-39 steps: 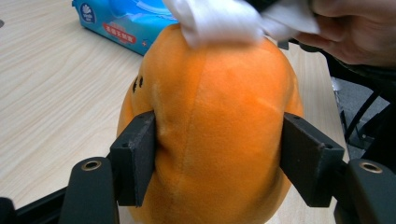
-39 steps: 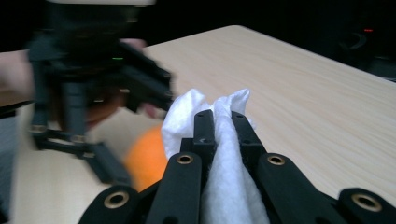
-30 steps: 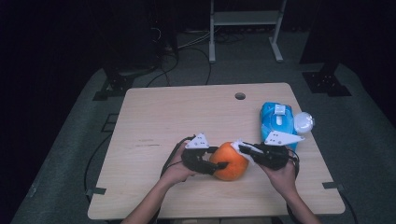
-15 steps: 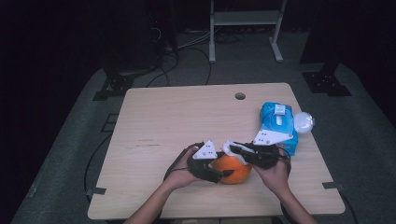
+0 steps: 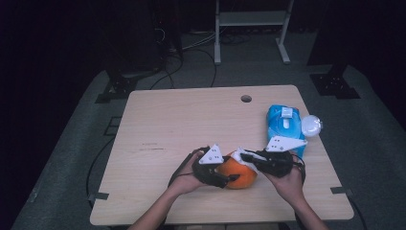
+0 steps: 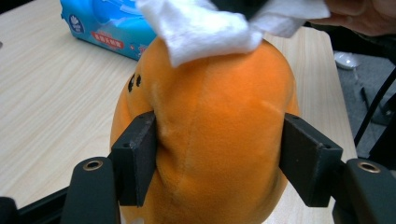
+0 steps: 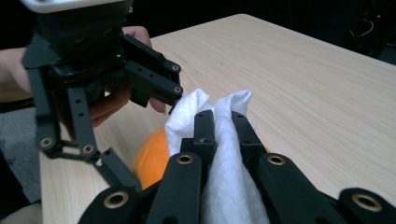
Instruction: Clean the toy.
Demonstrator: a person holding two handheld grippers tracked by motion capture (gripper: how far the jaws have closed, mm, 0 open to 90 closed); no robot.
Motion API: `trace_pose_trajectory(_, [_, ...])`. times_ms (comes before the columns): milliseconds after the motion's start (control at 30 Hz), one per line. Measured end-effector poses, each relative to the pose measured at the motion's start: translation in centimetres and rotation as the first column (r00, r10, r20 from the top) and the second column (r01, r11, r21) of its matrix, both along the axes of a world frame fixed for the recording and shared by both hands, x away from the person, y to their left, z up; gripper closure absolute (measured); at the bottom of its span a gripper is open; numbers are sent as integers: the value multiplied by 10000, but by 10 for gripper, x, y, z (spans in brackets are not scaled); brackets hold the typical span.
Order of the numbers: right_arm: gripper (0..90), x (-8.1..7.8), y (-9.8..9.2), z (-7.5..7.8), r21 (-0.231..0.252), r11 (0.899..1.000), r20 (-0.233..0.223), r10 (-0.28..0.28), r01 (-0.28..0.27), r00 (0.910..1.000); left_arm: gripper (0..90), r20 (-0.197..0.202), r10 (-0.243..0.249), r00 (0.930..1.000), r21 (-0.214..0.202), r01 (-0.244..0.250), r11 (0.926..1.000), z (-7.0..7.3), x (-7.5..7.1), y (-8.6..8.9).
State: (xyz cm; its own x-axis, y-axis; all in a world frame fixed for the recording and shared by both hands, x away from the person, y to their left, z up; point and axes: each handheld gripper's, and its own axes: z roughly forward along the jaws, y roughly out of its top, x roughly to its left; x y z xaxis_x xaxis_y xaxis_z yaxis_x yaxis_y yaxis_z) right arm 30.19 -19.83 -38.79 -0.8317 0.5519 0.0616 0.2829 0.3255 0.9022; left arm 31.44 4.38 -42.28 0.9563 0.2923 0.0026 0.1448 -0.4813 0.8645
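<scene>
High view: I see the orange plush toy (image 5: 238,173) near the table's (image 5: 158,124) front edge, left of the wipes pack (image 5: 283,125), between both grippers.
Left gripper view: my left gripper (image 6: 217,156) clamps the toy's sides, its long axis upright between the jaws.
Right gripper view: my right gripper (image 7: 223,122) pinches the white wipe (image 7: 224,186) (jaws pressed together), just above the toy, the nearer hand for wiping.

A pale wooden table (image 5: 172,124) stands on grey floor (image 5: 373,143) in a dark room, a metal stand (image 5: 251,28) behind.
</scene>
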Motion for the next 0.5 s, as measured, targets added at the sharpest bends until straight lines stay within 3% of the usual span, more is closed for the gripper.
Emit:
trace_pose_trajectory(67, [825, 2, -3, -2, 139, 9999, -156, 64, -62, 9999, 306, -34, -164, 9999, -70, 164, 9998, 1, 2, 3])
trace_pose_trajectory(167, [823, 4, -8, -6, 396, 9985, -514, 398, -378, 9979, 243, -250, -456, 9986, -560, 441, 9975, 2, 5, 8])
trace_pose_trajectory(300, [823, 4, -15, -7, 494, 9973, -686, 573, -540, 9960, 187, -414, -578, 9975, -638, 551, 9964, 0, 10, 11])
trace_pose_trajectory(367, [823, 4, -17, -7, 517, 9973, -729, 567, -530, 9957, 190, -586, -648, 9962, -454, 622, 9970, -4, 11, 10])
trace_pose_trajectory(500, [824, 1, -14, -4, 242, 9986, -523, 475, -462, 9975, 313, -542, -541, 9971, -314, 524, 9981, -6, 11, 7])
